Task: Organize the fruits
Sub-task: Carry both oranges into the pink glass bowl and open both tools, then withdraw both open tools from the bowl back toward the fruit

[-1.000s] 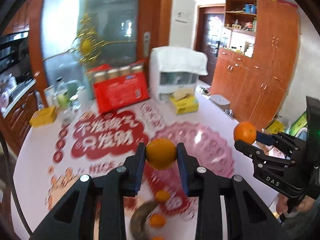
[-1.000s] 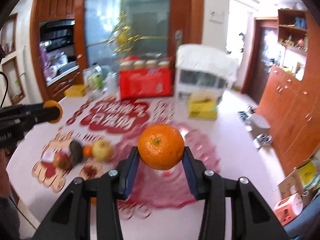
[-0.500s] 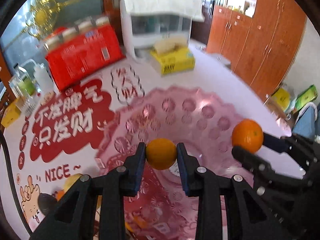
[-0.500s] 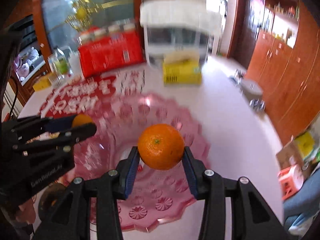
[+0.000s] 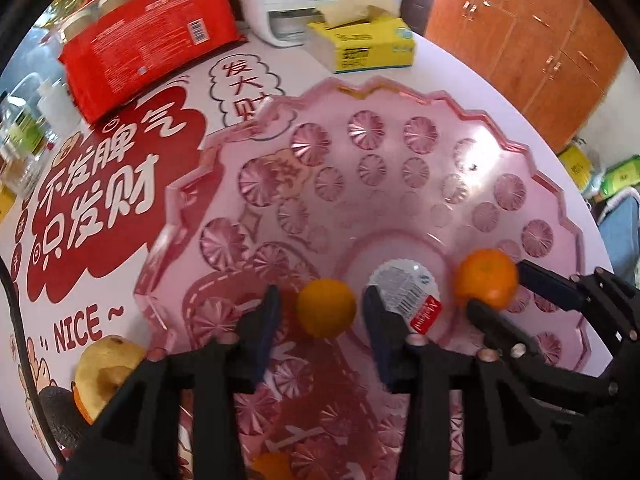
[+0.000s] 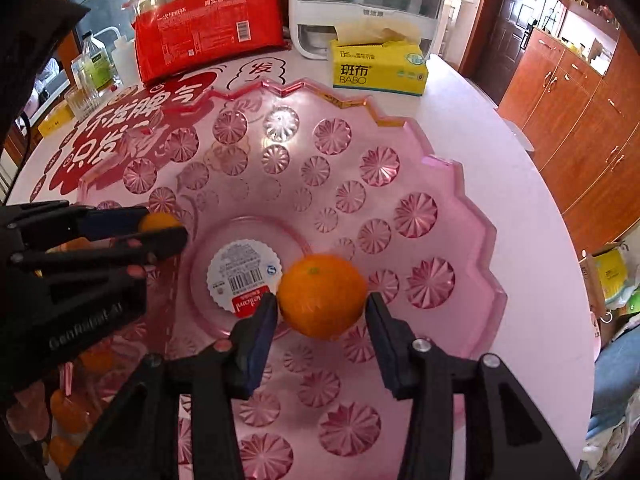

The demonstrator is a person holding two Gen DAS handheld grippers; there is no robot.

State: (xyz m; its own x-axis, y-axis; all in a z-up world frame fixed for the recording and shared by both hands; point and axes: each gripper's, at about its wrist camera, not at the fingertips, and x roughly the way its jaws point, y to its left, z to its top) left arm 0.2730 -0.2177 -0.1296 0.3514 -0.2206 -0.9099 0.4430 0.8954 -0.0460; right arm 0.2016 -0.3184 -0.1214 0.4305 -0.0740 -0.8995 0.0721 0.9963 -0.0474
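Left gripper (image 5: 320, 312) jaws opening, small orange (image 5: 326, 308) loose between them over the pink bowl (image 5: 400, 128). Right gripper (image 6: 320, 312) jaws opening, larger orange (image 6: 322, 296) between them, near the bowl's centre.

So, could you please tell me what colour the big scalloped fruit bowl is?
Translucent pink with cut starburst rosettes, the fruit bowl shows best in the right wrist view.

A red multipack (image 6: 208, 20), a yellow tissue box (image 6: 378, 70) (tissue poking out) and a white appliance (image 6: 366, 4) stand behind.
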